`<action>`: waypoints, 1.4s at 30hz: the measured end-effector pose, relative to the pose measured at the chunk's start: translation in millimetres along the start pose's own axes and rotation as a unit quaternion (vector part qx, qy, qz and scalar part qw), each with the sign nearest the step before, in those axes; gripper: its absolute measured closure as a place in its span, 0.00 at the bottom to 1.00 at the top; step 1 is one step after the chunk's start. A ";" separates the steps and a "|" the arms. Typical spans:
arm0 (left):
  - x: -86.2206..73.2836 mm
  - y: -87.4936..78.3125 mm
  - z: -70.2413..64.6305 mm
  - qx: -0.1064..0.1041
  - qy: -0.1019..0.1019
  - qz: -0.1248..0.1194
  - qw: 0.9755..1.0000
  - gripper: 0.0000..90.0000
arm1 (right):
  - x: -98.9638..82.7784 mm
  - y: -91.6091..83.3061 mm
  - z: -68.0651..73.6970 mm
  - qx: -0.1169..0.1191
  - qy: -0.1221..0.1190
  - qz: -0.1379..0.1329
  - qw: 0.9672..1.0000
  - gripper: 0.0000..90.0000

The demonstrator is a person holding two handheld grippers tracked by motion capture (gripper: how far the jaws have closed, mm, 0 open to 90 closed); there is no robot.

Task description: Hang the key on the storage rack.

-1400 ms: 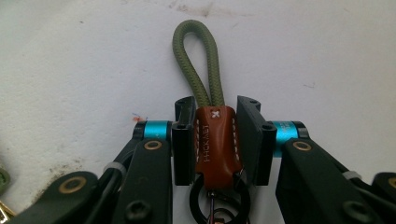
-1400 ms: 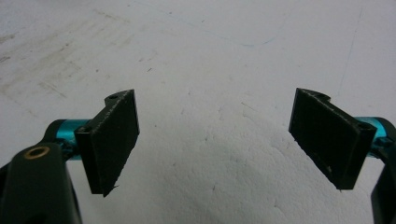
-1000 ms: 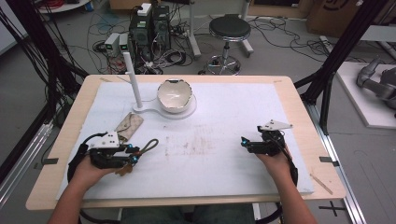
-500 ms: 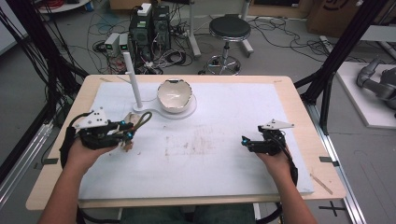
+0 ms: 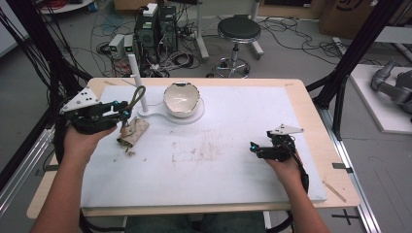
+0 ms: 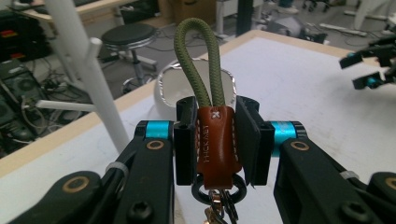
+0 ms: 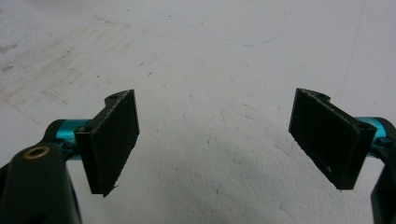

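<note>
We see a white bowl on a white stand base, its post rising just left of the bowl; a black stool stands beyond it.

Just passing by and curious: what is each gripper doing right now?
Left gripper: shut on the brown leather key fob with its green cord loop.
Right gripper: open, holding nothing.

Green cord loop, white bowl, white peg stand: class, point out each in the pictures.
green cord loop (image 6: 198, 56), left gripper view, on its left strand above the leather tab.
white bowl (image 5: 182, 98), high view, on its inner wall.
white peg stand (image 5: 134, 73), high view, on its upright post.
</note>
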State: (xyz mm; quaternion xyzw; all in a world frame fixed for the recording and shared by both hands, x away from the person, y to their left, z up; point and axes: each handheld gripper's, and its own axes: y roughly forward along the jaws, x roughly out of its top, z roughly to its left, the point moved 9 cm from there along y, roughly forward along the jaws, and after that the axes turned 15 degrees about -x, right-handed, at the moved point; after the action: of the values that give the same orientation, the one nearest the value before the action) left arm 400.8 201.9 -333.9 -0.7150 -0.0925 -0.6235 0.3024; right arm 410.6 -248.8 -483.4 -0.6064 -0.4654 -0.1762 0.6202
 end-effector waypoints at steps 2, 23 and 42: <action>3.7 -1.8 3.1 0.013 -0.001 -0.003 1.000 0.77 | 0.4 -0.3 -0.3 0.000 0.002 -0.001 1.000 0.18; 20.0 1.6 42.9 0.084 -0.021 0.004 0.996 0.77 | -1.4 2.2 -0.6 0.002 0.004 0.007 1.000 0.18; -1.2 21.9 66.4 0.108 -0.039 0.048 0.992 0.77 | -2.4 -0.2 -2.1 -0.002 0.006 0.008 1.000 0.18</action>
State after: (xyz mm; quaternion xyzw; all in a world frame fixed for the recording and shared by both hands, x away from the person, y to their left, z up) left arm 467.2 221.0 -344.6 -0.7054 -0.1362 -0.5666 0.4035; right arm 410.0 -251.7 -484.8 -0.6103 -0.4564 -0.1759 0.6231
